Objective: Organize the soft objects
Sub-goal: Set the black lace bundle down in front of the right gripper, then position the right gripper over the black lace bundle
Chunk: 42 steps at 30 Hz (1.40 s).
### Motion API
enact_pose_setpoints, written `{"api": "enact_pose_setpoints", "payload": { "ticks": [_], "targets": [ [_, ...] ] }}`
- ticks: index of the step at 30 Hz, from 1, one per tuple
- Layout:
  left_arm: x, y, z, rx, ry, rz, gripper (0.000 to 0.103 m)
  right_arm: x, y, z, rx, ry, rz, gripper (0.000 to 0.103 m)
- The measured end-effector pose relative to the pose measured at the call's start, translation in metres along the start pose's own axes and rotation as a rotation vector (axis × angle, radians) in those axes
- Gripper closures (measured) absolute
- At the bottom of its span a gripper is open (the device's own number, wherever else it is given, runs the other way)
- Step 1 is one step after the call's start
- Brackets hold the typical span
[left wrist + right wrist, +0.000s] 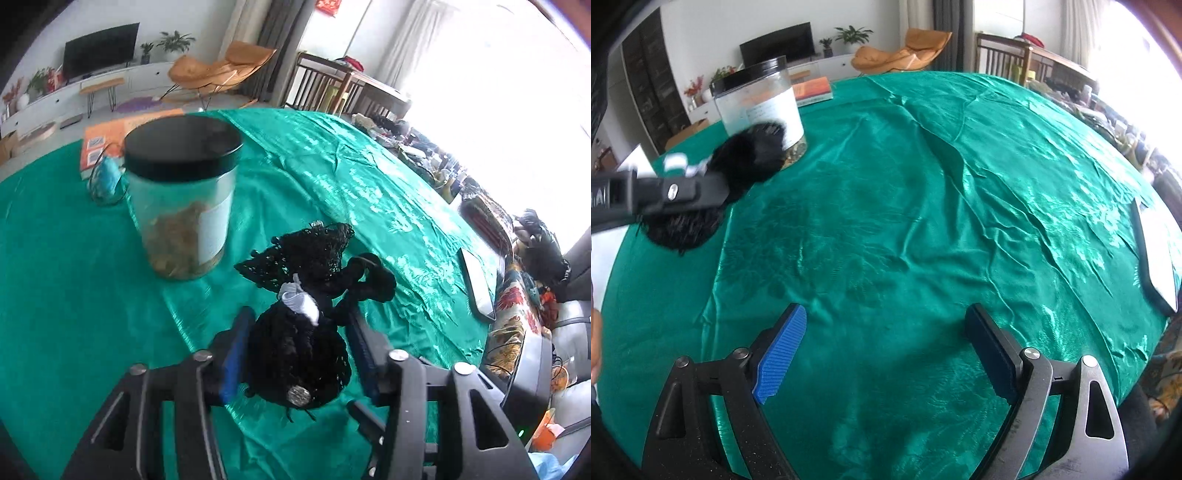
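- Cloth (923, 206): green satin covers the whole table, wrinkled and shiny. It looks slippery, so anything nudged on it could slide, and a low fingertip could snag a fold and drag the cloth.
- Jar (181, 199): clear with a black lid, upright, to the left and just beyond the black bundle. A wide swing of the left gripper toward it could knock it over.
- Book (812, 90): orange, at the far edge behind the jar, well apart from the work.
- Tablet (1156, 254): lies flat near the right edge of the table; a careless sweep could push it off.
- Bundle (299, 332): black lacy soft thing with a small white tag and a looped cord, lying on the cloth near the jar. It sits between the left fingers.
- Left gripper (299, 347): jaws stand fairly wide on either side of the bundle; the blue pads (232, 354) flank it, yet no squeeze is visible, so I judge it not gripped. If the hand lifts now the bundle may stay behind or hang by a stray bit of lace; the loose cord could also catch on a finger.
- Right gripper (890, 350): jaws wide apart, nothing between them, above bare cloth at the near side, well apart from the bundle.
- Blue thing (105, 177): small, far left behind the jar; too blurred to name.
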State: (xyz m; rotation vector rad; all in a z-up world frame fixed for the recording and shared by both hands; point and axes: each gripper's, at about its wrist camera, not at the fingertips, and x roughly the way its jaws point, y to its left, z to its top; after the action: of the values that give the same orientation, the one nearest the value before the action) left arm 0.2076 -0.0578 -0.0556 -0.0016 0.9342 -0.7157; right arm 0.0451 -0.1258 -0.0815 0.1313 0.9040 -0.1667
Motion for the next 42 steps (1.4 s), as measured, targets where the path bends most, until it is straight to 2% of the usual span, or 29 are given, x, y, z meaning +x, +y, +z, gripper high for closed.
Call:
{"api": "enact_pose_setpoints", "payload": {
  "ticks": [2,4,7,12,18,21,35,38,42],
  "targets": [
    [-0.005,-0.005,0.004,0.019,-0.026,0.077,0.0,0.001,0.001,0.0,-0.009,-0.006,-0.011,0.013],
    [-0.017,0.001,-0.003,0.023,-0.051,0.109,0.0,0.002,0.005,-0.001,-0.024,-0.01,-0.028,0.012],
    [-0.028,0.031,-0.018,-0.011,-0.032,0.163,0.0,0.002,0.005,-0.001,-0.016,-0.013,-0.031,0.012],
    [-0.038,0.096,-0.063,-0.072,-0.008,0.349,0.0,0.002,0.007,-0.001,-0.021,-0.019,-0.034,0.01],
    [-0.031,0.137,-0.092,-0.163,0.01,0.408,0.0,0.003,0.007,-0.001,-0.021,-0.04,-0.034,0.009],
    [-0.024,0.129,-0.098,-0.108,0.008,0.453,0.0,0.003,0.007,-0.002,-0.021,-0.048,-0.035,0.008],
    [-0.021,0.125,-0.095,-0.096,0.012,0.445,0.0,0.006,0.006,0.006,-0.038,0.013,-0.019,0.007],
    [-0.021,0.125,-0.095,-0.097,0.011,0.446,0.0,0.02,-0.002,0.028,-0.016,0.038,-0.041,0.008],
    [-0.022,0.125,-0.095,-0.096,0.012,0.445,0.0,0.06,-0.017,0.083,0.014,0.047,-0.053,0.008]
  ]
}}
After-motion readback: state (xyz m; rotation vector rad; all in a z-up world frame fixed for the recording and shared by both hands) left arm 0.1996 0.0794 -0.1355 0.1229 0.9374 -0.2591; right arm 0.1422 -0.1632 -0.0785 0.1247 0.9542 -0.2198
